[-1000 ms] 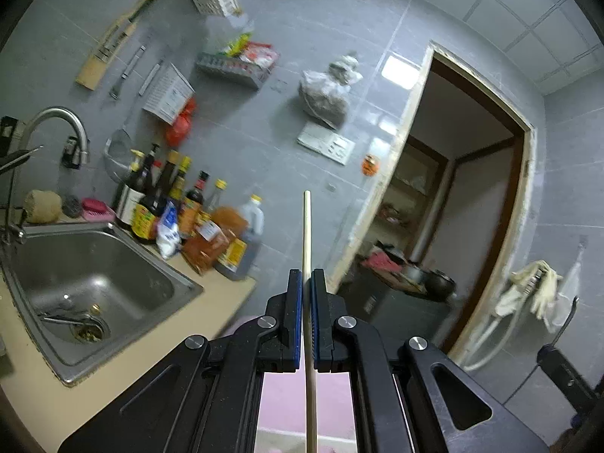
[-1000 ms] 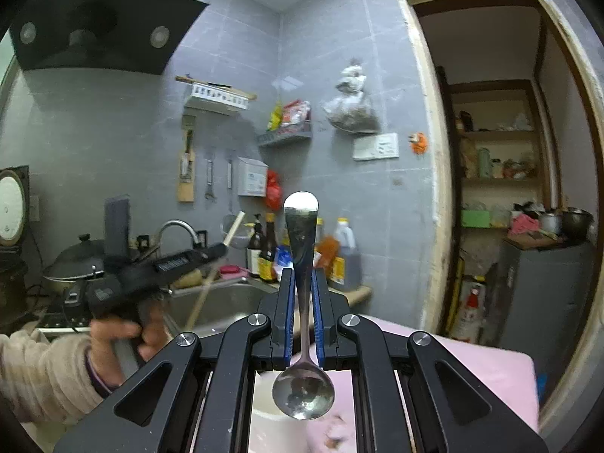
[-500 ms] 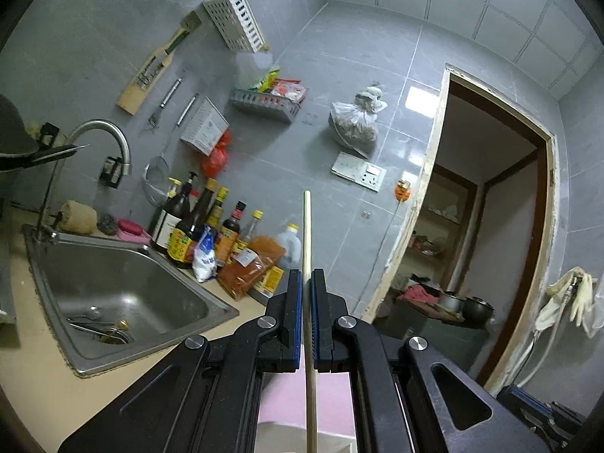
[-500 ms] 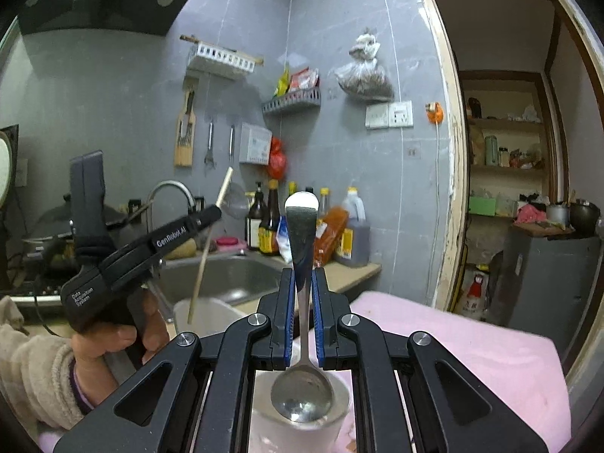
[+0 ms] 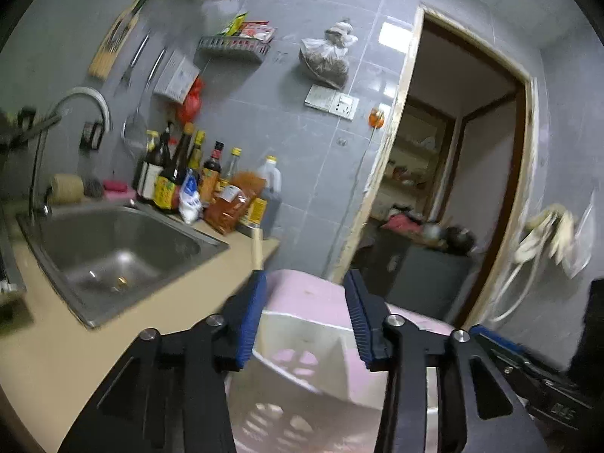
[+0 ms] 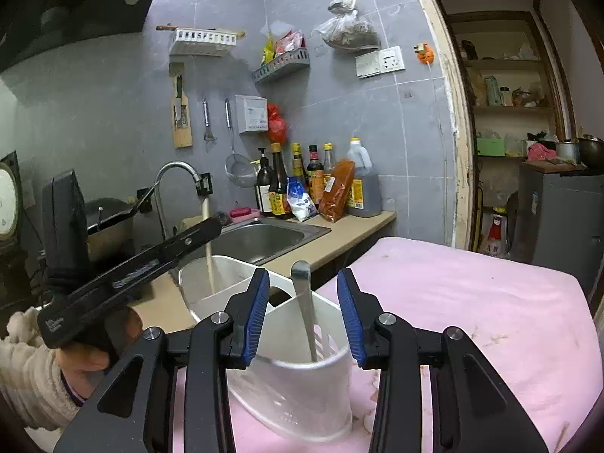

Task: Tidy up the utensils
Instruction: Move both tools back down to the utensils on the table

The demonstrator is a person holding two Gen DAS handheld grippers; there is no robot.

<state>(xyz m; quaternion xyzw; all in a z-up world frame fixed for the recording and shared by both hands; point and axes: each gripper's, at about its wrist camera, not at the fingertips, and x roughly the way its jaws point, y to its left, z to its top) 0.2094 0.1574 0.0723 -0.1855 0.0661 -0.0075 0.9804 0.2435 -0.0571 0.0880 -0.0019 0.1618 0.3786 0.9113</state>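
risk: white plastic two-compartment utensil holder [image 6: 302, 370] could be tipped by jaws. both jaws opening, nothing gripped; steel spoon [image 6: 304, 302] released in near compartment, wooden chopstick [image 6: 209, 253] in far one.

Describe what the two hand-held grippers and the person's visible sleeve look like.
The right hand-held gripper has a black frame with triangular cut-outs, silver round bolts and two fingers lined with ribbed blue pads. The left hand-held gripper is built the same; from the right wrist view its black body carries small white lettering. The hand holding it wears a fuzzy cream sleeve.
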